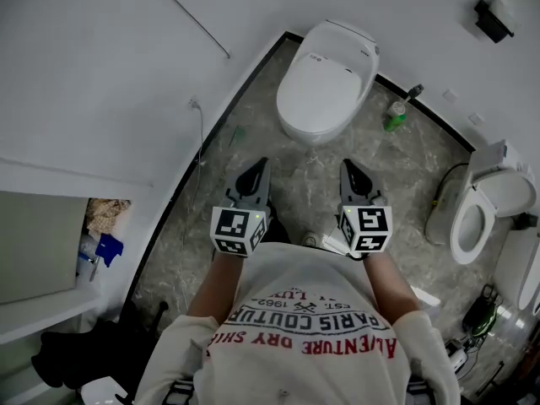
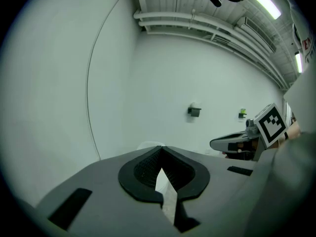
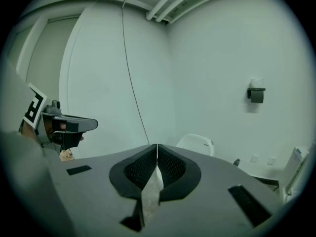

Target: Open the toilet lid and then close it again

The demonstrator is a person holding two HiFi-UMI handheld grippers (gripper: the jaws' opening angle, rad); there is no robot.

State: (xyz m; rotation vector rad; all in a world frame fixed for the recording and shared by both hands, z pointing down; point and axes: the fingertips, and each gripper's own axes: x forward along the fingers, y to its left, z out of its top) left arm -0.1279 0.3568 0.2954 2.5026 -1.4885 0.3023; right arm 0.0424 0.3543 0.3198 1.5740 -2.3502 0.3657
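Note:
A white toilet (image 1: pixel 325 83) stands against the far wall with its lid down; in the right gripper view the toilet (image 3: pixel 197 143) shows just past the jaws, and in the left gripper view only a sliver of the toilet (image 2: pixel 147 145) peeks over them. My left gripper (image 1: pixel 258 167) and right gripper (image 1: pixel 347 168) hover side by side over the floor, short of the bowl's front and touching nothing. Both are shut with nothing between the jaws. The left gripper (image 2: pixel 161 148) points at the wall, and the right gripper (image 3: pixel 157 146) points towards the toilet.
A second toilet (image 1: pixel 488 205) with its lid raised stands at the right. A green bottle (image 1: pixel 395 116) sits on the marble floor beside the first toilet. A paper holder (image 3: pixel 256 94) hangs on the wall. A shelf (image 1: pixel 51 251) with clutter is at the left.

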